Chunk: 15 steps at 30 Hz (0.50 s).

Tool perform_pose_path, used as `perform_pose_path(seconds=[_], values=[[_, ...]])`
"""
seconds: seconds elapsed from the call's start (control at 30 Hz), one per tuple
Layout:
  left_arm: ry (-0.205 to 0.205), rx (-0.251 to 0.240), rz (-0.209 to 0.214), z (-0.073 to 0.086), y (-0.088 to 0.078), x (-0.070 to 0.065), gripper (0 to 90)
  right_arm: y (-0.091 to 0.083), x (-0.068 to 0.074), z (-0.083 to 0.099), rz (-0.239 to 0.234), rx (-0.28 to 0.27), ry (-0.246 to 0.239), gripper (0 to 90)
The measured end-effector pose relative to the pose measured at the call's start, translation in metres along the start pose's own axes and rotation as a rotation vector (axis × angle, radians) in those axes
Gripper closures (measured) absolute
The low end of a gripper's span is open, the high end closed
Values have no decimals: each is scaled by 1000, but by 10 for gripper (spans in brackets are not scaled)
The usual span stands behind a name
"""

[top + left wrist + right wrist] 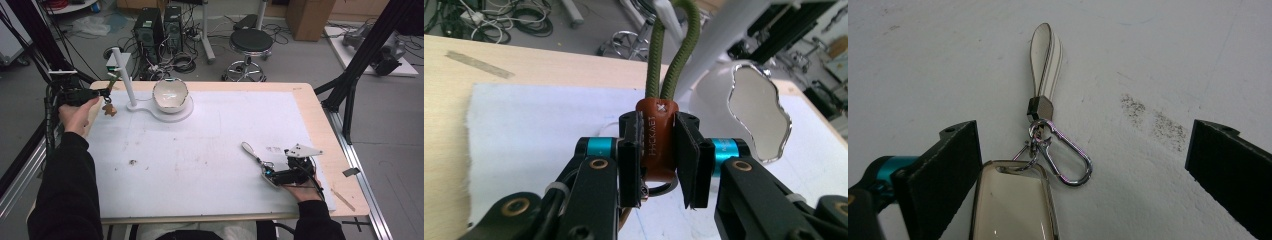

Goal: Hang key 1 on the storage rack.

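My left gripper point(106, 93) is held at the table's far left corner, next to a white stand pole point(125, 75). In the left gripper view, the gripper point(658, 131) is shut on a brown leather tag point(656, 145). From the tag an olive cord loop point(674, 55) rises past the pole point(711, 55). My right gripper point(266, 169) rests at the front right of the mat. In the right gripper view, its jaws point(1083, 142) stand open around a clear key fob point(1013, 205), which lies closer to the left jaw. A metal carabiner point(1063, 160) and a white strap point(1046, 60) lie ahead of the fob.
A shiny white wavy-rimmed bowl point(170, 94) sits on the stand's round base point(186, 114), right of the pole. A white mat point(200, 150) covers most of the wooden table point(320, 125). A small dark speck point(133, 162) lies front left. Black frame posts point(360, 65) flank the table.
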State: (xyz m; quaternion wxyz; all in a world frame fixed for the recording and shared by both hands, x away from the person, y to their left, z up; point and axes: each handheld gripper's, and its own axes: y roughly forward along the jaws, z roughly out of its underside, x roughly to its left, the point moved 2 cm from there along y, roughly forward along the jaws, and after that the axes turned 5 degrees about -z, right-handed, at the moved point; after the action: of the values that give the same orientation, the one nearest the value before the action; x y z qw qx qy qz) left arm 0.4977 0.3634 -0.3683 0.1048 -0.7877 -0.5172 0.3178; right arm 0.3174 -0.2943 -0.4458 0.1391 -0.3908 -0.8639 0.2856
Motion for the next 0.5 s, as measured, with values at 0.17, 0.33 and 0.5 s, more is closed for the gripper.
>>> perform_pose_path(seconds=[0.17,0.33,0.5], values=[[36,13,4,3,7,-10,731,-1,0,0,1,-1,-3,8],[49,14,2,5,10,-15,730,-1,0,0,1,-4,-5,8],[58,13,-5,8,14,-20,730,-2,0,-1,0,-5,-7,8]])
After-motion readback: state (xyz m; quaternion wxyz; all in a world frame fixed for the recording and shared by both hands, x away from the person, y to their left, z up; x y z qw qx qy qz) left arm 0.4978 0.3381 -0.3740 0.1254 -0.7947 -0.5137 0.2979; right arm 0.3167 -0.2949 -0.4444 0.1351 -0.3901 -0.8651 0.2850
